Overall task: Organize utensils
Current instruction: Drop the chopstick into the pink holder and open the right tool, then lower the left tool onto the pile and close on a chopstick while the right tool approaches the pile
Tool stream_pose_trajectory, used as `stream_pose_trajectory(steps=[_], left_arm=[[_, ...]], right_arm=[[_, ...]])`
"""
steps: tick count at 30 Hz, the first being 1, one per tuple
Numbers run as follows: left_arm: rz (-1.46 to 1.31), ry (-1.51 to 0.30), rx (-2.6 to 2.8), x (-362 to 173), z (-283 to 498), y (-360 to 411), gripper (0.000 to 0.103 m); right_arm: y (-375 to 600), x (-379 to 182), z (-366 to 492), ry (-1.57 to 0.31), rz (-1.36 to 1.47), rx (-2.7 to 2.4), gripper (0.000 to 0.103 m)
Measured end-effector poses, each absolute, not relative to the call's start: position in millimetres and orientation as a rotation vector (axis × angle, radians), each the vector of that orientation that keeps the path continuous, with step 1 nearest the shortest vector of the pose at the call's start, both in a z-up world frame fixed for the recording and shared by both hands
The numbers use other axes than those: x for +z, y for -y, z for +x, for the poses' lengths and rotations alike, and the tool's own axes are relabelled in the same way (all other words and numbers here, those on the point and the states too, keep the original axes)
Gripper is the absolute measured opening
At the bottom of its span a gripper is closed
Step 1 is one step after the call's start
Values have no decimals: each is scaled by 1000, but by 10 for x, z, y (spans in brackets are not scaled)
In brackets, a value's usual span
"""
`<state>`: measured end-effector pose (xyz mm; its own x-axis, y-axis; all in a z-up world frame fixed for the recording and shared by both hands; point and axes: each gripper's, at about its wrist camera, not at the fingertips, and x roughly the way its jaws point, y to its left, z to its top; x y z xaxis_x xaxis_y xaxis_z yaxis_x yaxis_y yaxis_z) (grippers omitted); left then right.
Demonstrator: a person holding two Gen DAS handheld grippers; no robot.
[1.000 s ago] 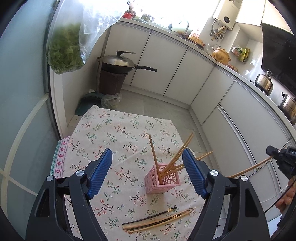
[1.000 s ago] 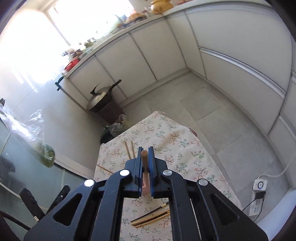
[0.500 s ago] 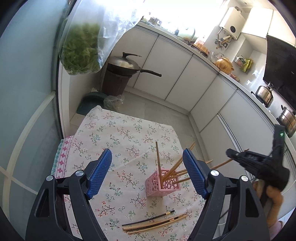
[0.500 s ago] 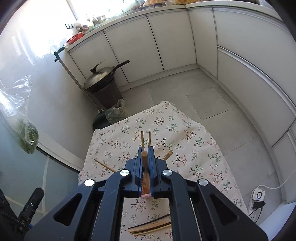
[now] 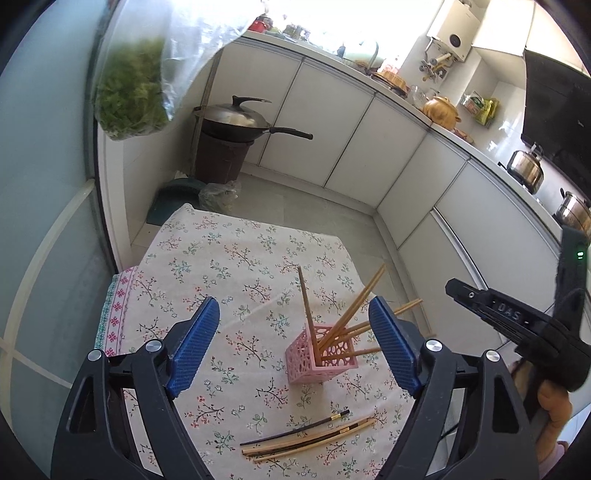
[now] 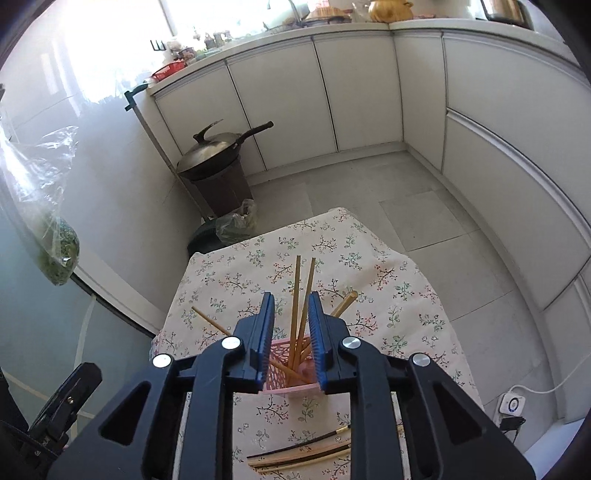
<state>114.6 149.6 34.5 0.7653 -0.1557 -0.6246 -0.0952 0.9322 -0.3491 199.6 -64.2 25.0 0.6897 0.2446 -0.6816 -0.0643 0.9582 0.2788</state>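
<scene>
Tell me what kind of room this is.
Most likely a home kitchen: white base cabinets line the walls, a lidded wok sits on a stand, and steel pots stand on the counter beside a floral-clothed table.

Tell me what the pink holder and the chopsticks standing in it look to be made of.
Pink holder: likely moulded plastic, matte, judging by its uniform colour and cut-out lattice walls.
Standing chopsticks: probably bamboo or wood, with an even tan, unglossy surface.

We are in a home kitchen — white cabinets [image 6: 354,92] run under a long counter [image 5: 402,98] crowded with pots [image 5: 524,170] and a clay pot [image 5: 440,112]. We see a lidded wok [image 5: 236,122] on a stand, a wall-mounted water heater [image 5: 456,27], a tiled floor [image 6: 424,221] and a bag of greens [image 5: 129,96].
</scene>
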Motion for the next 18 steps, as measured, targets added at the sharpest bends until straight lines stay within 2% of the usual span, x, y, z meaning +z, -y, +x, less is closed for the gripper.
stream_pose_trajectory(steps=[7, 9, 11, 15, 17, 18], left_arm=[[-321, -718, -34, 283, 1120, -1330, 85], [-308, -719, -32, 272, 1094, -1288, 87], [-289, -728, -33, 256, 1081, -1244, 88], [-231, -763, -33, 182, 1071, -1118, 89], [-210, -776, -35, 134, 1060, -1063, 90], [-198, -783, -39, 110, 1056, -1041, 90]], right_arm=[[604, 240, 1616, -732, 137, 159, 33], [621, 194, 1531, -724, 127, 153, 39], [636, 167, 1497, -721, 129, 149, 52], [752, 25, 1377, -726, 163, 135, 57], [816, -49, 1330, -736, 186, 128, 67], [858, -95, 1287, -739, 200, 125, 68]])
